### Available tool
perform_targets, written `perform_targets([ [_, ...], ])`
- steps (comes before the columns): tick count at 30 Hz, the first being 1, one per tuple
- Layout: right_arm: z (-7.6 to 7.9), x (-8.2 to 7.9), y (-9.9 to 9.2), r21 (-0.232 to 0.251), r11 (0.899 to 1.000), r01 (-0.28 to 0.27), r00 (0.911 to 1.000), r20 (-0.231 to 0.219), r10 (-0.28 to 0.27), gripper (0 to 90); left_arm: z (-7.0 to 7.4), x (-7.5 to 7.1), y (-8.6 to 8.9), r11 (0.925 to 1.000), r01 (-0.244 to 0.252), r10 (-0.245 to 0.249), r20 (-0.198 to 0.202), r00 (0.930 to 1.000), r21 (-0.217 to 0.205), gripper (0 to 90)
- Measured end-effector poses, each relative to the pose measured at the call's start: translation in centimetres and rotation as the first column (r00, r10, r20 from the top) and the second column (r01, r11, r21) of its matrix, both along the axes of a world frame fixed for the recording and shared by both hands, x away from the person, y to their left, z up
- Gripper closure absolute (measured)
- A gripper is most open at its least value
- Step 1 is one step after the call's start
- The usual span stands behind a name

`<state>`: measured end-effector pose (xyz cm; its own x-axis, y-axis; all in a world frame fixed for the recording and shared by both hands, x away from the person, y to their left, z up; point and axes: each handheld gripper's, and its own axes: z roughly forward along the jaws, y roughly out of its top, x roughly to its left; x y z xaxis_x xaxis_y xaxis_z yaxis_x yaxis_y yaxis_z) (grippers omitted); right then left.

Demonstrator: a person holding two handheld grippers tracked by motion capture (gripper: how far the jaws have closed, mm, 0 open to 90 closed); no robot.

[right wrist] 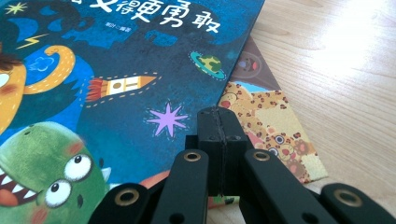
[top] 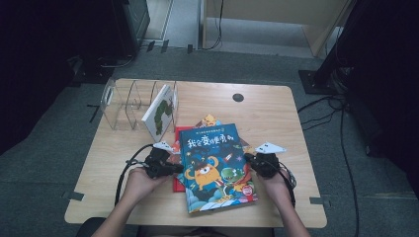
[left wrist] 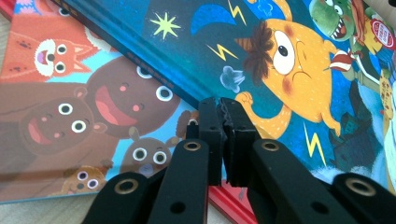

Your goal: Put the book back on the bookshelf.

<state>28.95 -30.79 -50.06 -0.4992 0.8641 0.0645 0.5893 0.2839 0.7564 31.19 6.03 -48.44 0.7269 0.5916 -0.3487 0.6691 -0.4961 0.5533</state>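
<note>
A: We're starting at the left of the table [top: 276,106], where a clear rack [top: 129,104] is standing with one white book [top: 160,112] leaning in it.

B: Moving right, we're seeing the left gripper [top: 174,169] sitting at the left edge of the blue monster book [top: 217,165], its jaws pressed together with nothing between them.

A: And in the left gripper view we're looking at that blue monster book [left wrist: 289,60] lying on top of a book with brown animal faces [left wrist: 84,116].

B: Farther right, we're finding the right gripper [top: 251,161] at the book's right edge, jaws squeezed flat together too, gripping nothing.

A: We're spotting a leopard-print book [right wrist: 271,126] peeking out underneath.
</note>
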Motion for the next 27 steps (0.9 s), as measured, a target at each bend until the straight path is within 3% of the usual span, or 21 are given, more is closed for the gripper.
perform_targets([
  [8,0.1,0.5,0.2,-0.010,1.000,0.003,1.0000,-0.007,-0.003,90.0,0.0,-0.5,-0.1,0.9997,-0.023,0.023,0.009,0.9997,-0.001,90.0],
  [25,0.2,1.8,0.2,-0.026,1.000,0.004,1.0000,-0.007,-0.004,90.0,-0.2,-2.2,-0.9,0.9998,-0.009,0.009,-0.003,1.0000,-0.019,90.0],
  [27,0.2,2.0,0.2,-0.028,1.000,0.005,1.0000,-0.008,-0.005,90.0,-0.1,-2.5,-1.1,0.9999,-0.011,0.011,0.010,0.9999,-0.013,90.0],
])
